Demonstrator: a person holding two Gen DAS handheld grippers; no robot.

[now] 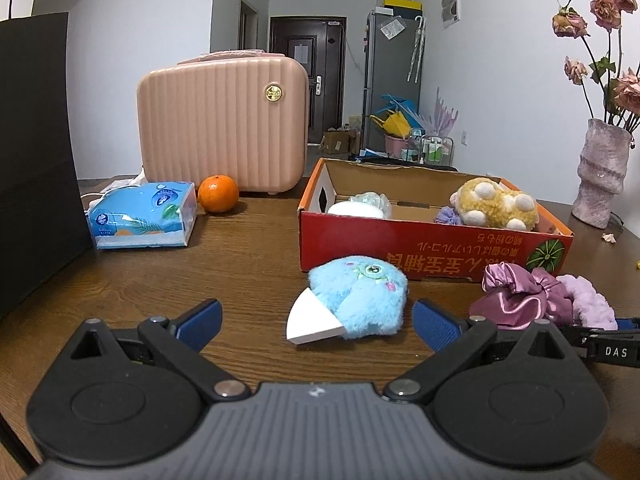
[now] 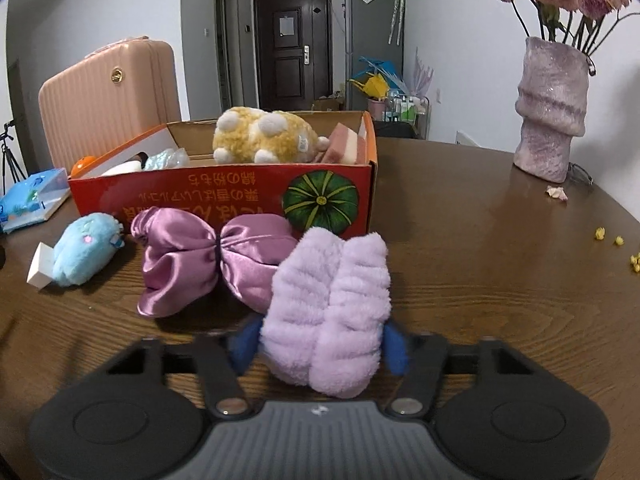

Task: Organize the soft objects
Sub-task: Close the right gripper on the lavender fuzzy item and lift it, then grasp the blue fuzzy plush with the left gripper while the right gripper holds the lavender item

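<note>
Right hand-held gripper (image 2: 320,344) had its blue pads (image 2: 244,346) pressed into both sides of the lilac fluffy headband (image 2: 332,312), jaws clamped on it. No earlier view to compare. The headband was bunched into two ribbed lobes, long axis running away from the camera toward the red cardboard box (image 2: 224,196), far end touching the satin bow. It sat low over the brown counter (image 2: 500,260); whether it rested on the wood could not be told.

Purple satin bow scrunchie (image 2: 200,264) lay on the counter just in front of the box's long wall, long axis left-right, parallel to that wall, knot in the middle.

Left hand-held gripper (image 1: 316,320) was spread wide, nothing between the fingers (image 1: 200,320), pointed at the blue plush toy (image 1: 360,296). That toy lay on the counter just before the box, long axis diagonal, white wedge-shaped end toward the camera and left, embroidered face toward the box.

Inside the box: yellow plush with white spots (image 2: 264,136) lying on its side, long axis along the box; a small purple fluffy item (image 1: 450,216) beside it; a white rounded item (image 1: 354,209) with a clear pale-green crinkly item (image 1: 370,200) at the left end; a pink striped sponge-like block (image 2: 348,148) at the right end.

Also on the counter: tissue pack (image 1: 144,216), orange (image 1: 218,193), pink ribbed case (image 1: 224,128) upright behind them, pink vase with dried roses (image 2: 552,108) well off to the right.
</note>
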